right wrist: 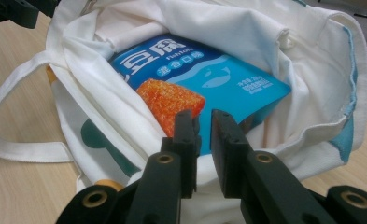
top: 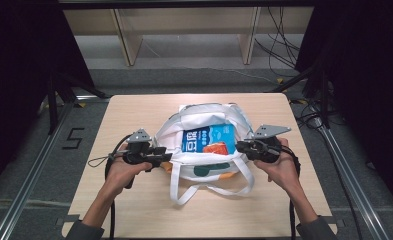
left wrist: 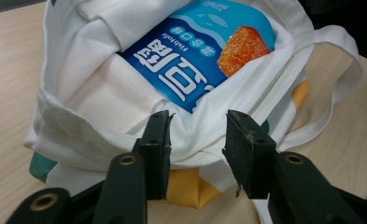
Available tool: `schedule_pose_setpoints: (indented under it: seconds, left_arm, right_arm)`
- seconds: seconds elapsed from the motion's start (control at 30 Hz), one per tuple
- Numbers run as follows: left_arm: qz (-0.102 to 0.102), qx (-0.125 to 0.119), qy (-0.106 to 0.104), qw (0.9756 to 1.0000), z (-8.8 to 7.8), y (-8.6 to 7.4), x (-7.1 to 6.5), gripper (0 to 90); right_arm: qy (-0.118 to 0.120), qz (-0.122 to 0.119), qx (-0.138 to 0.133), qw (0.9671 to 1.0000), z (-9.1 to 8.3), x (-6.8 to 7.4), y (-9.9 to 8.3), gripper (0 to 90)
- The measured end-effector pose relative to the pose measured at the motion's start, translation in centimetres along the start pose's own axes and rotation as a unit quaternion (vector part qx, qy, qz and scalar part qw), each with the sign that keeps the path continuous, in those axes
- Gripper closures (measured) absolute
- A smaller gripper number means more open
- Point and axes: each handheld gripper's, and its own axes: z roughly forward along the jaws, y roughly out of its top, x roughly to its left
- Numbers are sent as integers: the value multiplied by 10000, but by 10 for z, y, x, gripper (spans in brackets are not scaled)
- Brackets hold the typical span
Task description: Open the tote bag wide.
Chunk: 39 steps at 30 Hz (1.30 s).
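Observation:
A white cloth tote bag (top: 200,161) lies open on the wooden table (top: 134,112), and a blue snack packet (top: 209,140) with an orange picture lies inside it. My left gripper (top: 166,156) is at the bag's left rim. In the left gripper view its jaws (left wrist: 197,123) stand well apart, with the white rim (left wrist: 190,140) in the gap but not pinched. My right gripper (top: 240,146) is at the bag's right rim. In the right gripper view its jaws (right wrist: 202,116) are a narrow slit apart over the rim, with the packet (right wrist: 228,79) just beyond.
The bag's long white straps (top: 211,190) trail toward the table's near edge. A wooden shelf frame (top: 129,45) and loose cables (top: 279,45) are on the floor beyond the table. Metal rails (top: 349,175) run along both sides.

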Motion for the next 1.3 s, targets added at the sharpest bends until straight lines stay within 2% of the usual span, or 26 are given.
schedule_pose_setpoints:
  seconds: [0.03,0.13,0.17,0.2,0.23,0.3,0.33,0.4,0.43,0.47,0.5,0.53,0.57,0.6,0.63,0.67,0.7,0.83,0.87,1.03,1.07,1.2,1.27,1.3]
  left_arm:
    - [9,-4,-29,10000,-2,0,0,589]
    - [-18,-71,-20,10000,-7,1,-1,560]
    - [-33,-56,-32,10000,-8,1,0,543]
    - [-31,-52,-45,10000,-10,0,-1,526]
    - [-6,-43,-45,10000,-11,0,-1,510]
    - [-22,-79,-9,10000,-13,-1,-1,472]
    - [-11,-97,-73,9999,-13,-1,0,437]
    - [-13,-50,-60,10000,-15,-1,0,382]
    - [24,-41,-56,10000,-16,-2,1,376]
    - [14,-42,-43,10000,-17,-2,1,358]
    - [-17,-27,-37,10000,-18,-2,1,344]
    - [-65,-55,21,10000,-18,-3,0,334]
    - [-33,-56,14,10000,-20,-4,1,325]
    - [-51,-68,69,9999,-21,-4,0,319]
    - [-51,-53,1,10000,-22,-4,1,316]
    - [-47,-80,80,9999,-24,-5,0,313]
    - [-35,-70,60,10000,-25,-5,0,310]
    - [-39,-57,85,9999,-27,-6,0,294]
    - [-14,-76,103,9999,-27,-7,0,291]
    - [-15,-60,141,9999,-31,-11,1,282]
    - [-15,-83,175,9998,-31,-11,1,281]
    - [-31,-106,243,9996,-32,-15,1,277]
    - [-6,-80,208,9998,-33,-17,1,275]
    - [-18,-91,238,9997,-34,-18,0,274]
  right_arm:
    - [-39,-63,-19,10000,-1,-2,0,798]
    - [-44,65,8,10000,-6,-2,-2,774]
    - [-106,10,-77,9999,-7,-3,-3,761]
    - [-127,118,-90,9998,-8,-3,-4,740]
    - [-131,86,-66,9999,-11,-6,-5,725]
    - [-222,101,-185,9995,-13,-6,-6,704]
    - [-236,14,-166,9996,-15,-8,-6,689]
    - [-239,104,-178,9995,-18,-6,-6,663]
    - [-226,57,-174,9996,-19,-6,-6,655]
    - [-262,157,-158,9994,-21,-4,-6,646]
    - [-269,17,-190,9995,-21,-6,-7,633]
    - [-274,167,-146,9994,-23,-4,-7,624]
    - [-304,149,-195,9992,-23,-5,-8,616]
    - [-311,191,-191,9992,-25,-5,-9,609]
    - [-344,296,-195,9988,-26,-5,-10,601]
    - [-370,173,-241,9989,-27,-8,-11,594]
    - [-349,301,-169,9988,-29,-7,-12,588]
    - [-426,354,-246,9982,-31,-7,-15,561]
    - [-421,264,-222,9985,-31,-9,-15,556]
    - [-442,397,-257,9979,-32,-7,-16,509]
    - [-472,292,-267,9981,-32,-9,-17,500]
    - [-460,373,-269,9979,-34,-8,-18,454]
    - [-453,378,-288,9978,-34,-9,-19,430]
    - [-416,477,-350,9974,-34,-7,-21,420]
